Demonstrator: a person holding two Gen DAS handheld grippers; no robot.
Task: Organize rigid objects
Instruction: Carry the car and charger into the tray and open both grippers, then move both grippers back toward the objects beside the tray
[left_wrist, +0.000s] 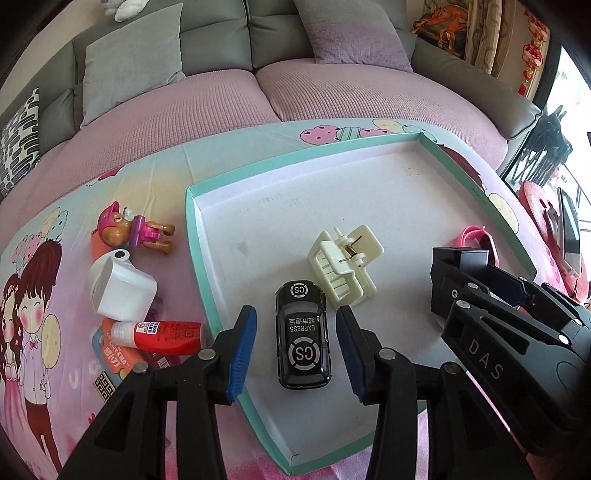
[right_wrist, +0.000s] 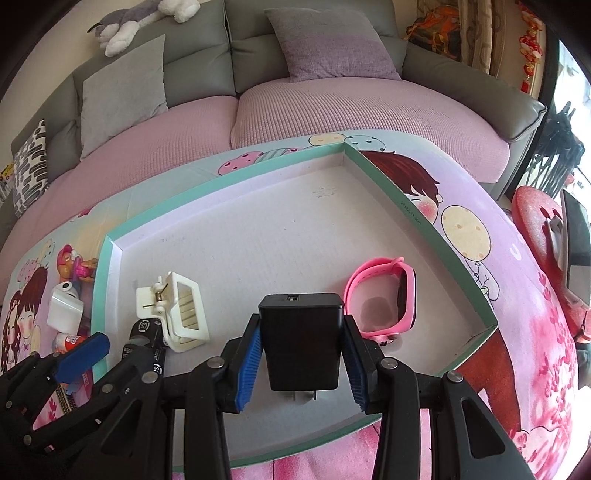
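Note:
A shallow box (left_wrist: 194, 236) with teal walls and a white floor lies on the printed cloth; it also shows in the right wrist view (right_wrist: 107, 280). Inside lie a black toy car (left_wrist: 302, 334), a cream hair claw (left_wrist: 343, 264) and a pink watch (right_wrist: 384, 295). My left gripper (left_wrist: 297, 347) is open, its blue pads either side of the car without touching. My right gripper (right_wrist: 302, 354) is shut on a black power adapter (right_wrist: 302, 343), held over the box floor next to the watch.
Left of the box on the cloth lie a pink toy dog figure (left_wrist: 133, 230), a white cube-shaped device (left_wrist: 122, 290) and a red-and-white tube (left_wrist: 159, 336). A sofa with cushions (left_wrist: 258, 85) stands behind. A red stool (right_wrist: 535, 221) is at right.

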